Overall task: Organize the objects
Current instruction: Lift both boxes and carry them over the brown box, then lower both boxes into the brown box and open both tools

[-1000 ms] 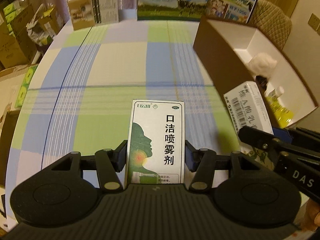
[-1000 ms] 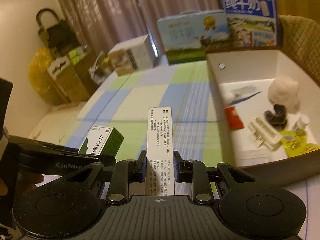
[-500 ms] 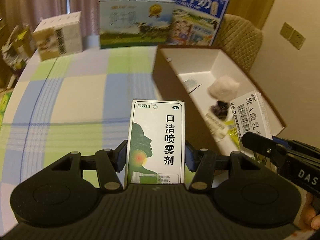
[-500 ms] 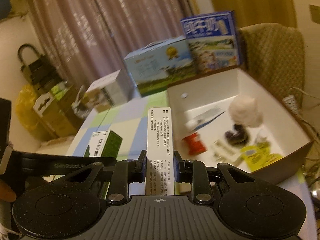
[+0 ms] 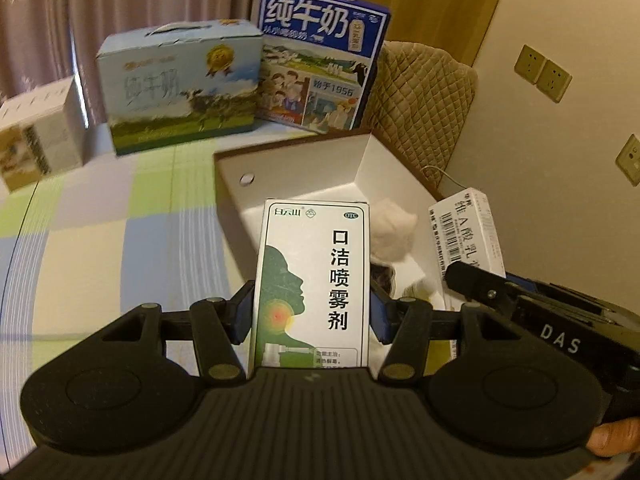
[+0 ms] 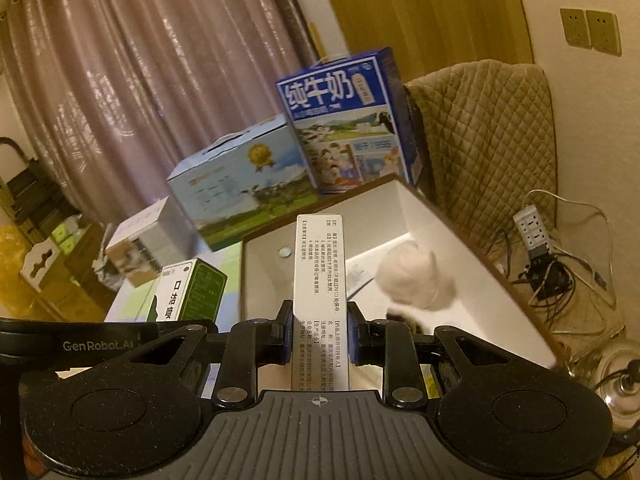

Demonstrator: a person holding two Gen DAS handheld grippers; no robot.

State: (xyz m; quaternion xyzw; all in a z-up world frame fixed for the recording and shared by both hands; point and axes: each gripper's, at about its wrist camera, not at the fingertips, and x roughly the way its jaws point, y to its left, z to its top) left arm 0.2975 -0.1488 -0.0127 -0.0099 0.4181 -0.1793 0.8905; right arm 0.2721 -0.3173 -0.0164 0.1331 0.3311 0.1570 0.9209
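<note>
Both tools now raised over the box (image 5: 400, 184).

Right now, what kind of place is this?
Probably a room in a home: a table with a checked cloth, milk cartons before long curtains, and a quilted chair.

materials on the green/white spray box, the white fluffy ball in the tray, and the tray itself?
Spray box: printed paperboard, smooth with a slight sheen; crisp folded edges, flat faces.
Fluffy ball: looks like cotton wool, matte and fibrous with a ragged outline; could be another soft fibre.
Tray: seemingly cardboard, brown outside, smooth white lining inside; thin straight walls with sharp folded corners.
</note>
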